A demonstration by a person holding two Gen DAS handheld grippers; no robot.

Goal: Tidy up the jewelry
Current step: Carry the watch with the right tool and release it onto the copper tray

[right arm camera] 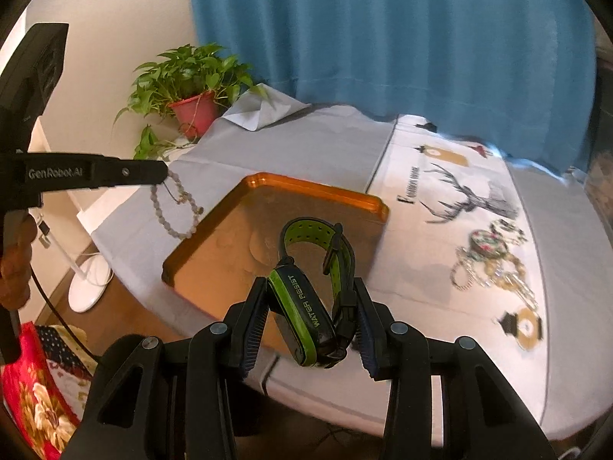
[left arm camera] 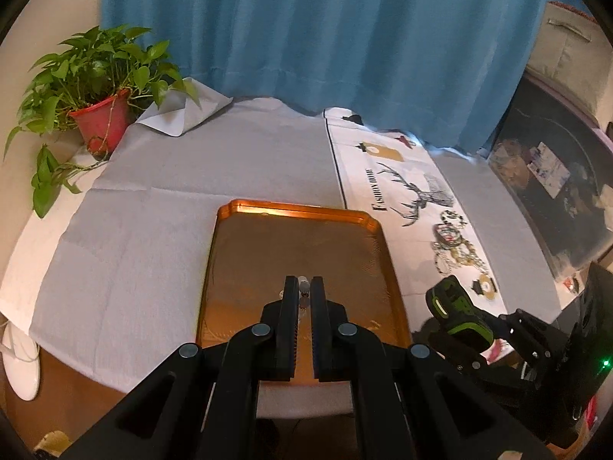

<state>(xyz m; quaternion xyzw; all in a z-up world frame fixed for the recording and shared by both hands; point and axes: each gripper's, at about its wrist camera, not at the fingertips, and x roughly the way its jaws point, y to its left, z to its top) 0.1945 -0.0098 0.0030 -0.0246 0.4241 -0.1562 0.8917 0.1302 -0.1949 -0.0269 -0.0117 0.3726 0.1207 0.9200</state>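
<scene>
Left gripper [left arm camera: 304, 287]: jaws are pinching a bead bracelet [right arm camera: 174, 207], which is hanging above the orange tray [right arm camera: 377, 201] for depositing.
Right gripper [right arm camera: 310, 318]: jaws are spread moderately, clamping the green watch [right arm camera: 302, 306] by its sides over the tray's near edge.
Remaining jewelry [right arm camera: 492, 258]: lying piled on the desk [left arm camera: 172, 207], right of the tray.
Tray: appearing ready for both items.

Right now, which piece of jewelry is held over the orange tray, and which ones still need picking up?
The green-and-black watch, clamped in the right gripper, hangs above the orange tray. The left gripper dangles a beaded bracelet. The jewelry pile lies untouched on the printed cloth.
</scene>
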